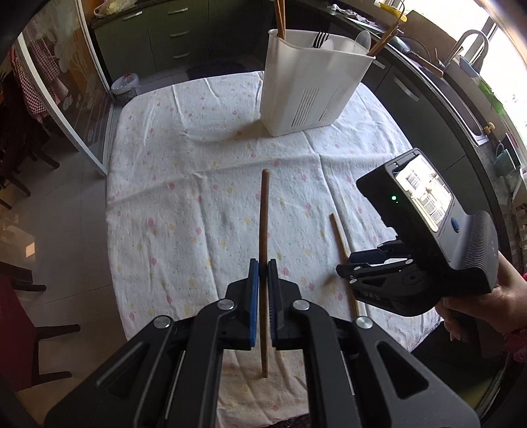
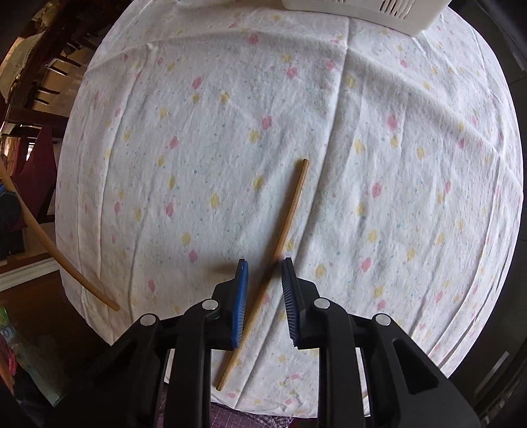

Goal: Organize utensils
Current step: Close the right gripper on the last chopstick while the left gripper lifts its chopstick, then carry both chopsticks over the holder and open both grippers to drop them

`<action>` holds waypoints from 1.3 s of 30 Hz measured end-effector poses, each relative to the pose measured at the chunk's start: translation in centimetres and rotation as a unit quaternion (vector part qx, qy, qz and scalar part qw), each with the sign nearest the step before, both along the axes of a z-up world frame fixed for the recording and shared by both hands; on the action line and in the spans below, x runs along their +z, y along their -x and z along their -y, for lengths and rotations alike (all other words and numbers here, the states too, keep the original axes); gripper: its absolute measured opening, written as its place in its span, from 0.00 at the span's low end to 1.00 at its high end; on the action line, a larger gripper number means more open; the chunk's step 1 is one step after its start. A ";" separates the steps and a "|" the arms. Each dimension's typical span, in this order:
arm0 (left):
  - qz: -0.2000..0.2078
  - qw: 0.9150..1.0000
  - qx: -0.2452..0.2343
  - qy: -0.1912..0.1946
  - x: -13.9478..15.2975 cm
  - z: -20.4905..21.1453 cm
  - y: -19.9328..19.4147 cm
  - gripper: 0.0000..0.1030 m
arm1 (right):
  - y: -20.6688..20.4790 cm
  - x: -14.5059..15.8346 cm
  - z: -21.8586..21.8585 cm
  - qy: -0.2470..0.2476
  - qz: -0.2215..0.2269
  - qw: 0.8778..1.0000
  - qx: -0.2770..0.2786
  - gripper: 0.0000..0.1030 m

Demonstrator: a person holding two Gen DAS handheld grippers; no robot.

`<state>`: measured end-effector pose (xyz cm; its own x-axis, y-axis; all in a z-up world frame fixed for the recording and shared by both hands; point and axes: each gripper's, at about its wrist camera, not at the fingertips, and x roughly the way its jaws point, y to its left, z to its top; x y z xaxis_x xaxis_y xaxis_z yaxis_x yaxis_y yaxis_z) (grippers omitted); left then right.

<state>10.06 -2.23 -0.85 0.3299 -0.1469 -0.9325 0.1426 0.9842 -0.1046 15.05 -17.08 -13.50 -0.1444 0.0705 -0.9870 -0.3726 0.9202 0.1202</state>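
Kitchen cupboards and a sink counter ring the table [image 1: 158,184], which wears a white flowered cloth [image 2: 395,184] under both of my tongs.

Nearest to me, my left tongs [image 1: 263,273] are pinched tight on one wooden chopstick [image 1: 264,214]. It runs straight out ahead between the blue pads [image 1: 253,296] and also back underneath them, so I hold it near its middle, off the cloth. I judge that middle grip keeps it balanced for the carry.

Just right of those tongs, my right tongs [image 2: 263,273] hover low with the pads spread apart. The second chopstick [image 2: 283,230] lies flat on the cloth, passing slantwise through the gap between them, touching neither pad as far as I can tell. Straddling it this way should let me close on it squarely, though a thin round stick may roll as the pads meet.

Farthest ahead of the left tongs stands the white plastic holder [image 1: 309,89], upright at the far end of the table. Chopsticks [image 1: 280,16], a fork [image 1: 320,38] and a spoon [image 1: 362,39] already stand in its compartments. I take it as the home for both sticks.
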 end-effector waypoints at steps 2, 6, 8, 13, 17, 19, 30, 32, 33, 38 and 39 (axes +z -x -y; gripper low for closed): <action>0.014 1.000 -0.004 0.002 0.8 0.0 0.5 0.05 | -0.1 -0.1 -0.5 0.008 -0.001 1.000 -0.005 0.21; 0.037 0.999 -0.015 0.002 2.1 0.4 1.3 0.05 | 0.1 -0.2 -2.1 0.038 0.020 0.999 0.002 0.15; 0.048 0.999 -0.019 0.002 2.7 0.5 1.5 0.05 | 0.6 -0.4 -2.4 0.042 0.027 0.999 0.008 0.13; 0.062 0.998 -0.020 0.001 3.6 0.8 1.9 0.05 | 1.4 -0.3 -2.1 0.028 0.041 0.999 0.002 0.09; 0.067 0.997 -0.023 -0.002 4.0 1.2 1.9 0.05 | 2.0 0.3 -0.7 -0.011 0.055 0.998 -0.006 0.06; 0.073 0.997 -0.024 -0.001 4.5 1.5 1.9 0.05 | 2.3 1.0 0.7 -0.043 0.062 0.997 -0.015 0.06; 0.128 0.991 -0.024 0.006 9.9 3.8 -0.2 0.05 | 4.7 10.1 9.2 -0.230 0.188 0.952 -0.070 0.06; 0.134 0.991 -0.023 0.008 11.1 4.3 -1.0 0.05 | 4.3 11.8 11.8 -0.251 0.204 0.943 -0.075 0.06; 0.136 0.990 -0.021 0.009 11.7 4.6 -1.4 0.05 | 4.3 12.6 12.6 -0.258 0.214 0.939 -0.078 0.06; 0.157 0.987 -0.013 0.007 14.4 6.0 -3.5 0.05 | 4.6 15.8 14.8 -0.284 0.246 0.923 -0.082 0.06; 0.162 0.987 -0.011 0.008 14.9 6.2 -3.9 0.05 | 4.6 16.2 15.0 -0.287 0.252 0.920 -0.083 0.06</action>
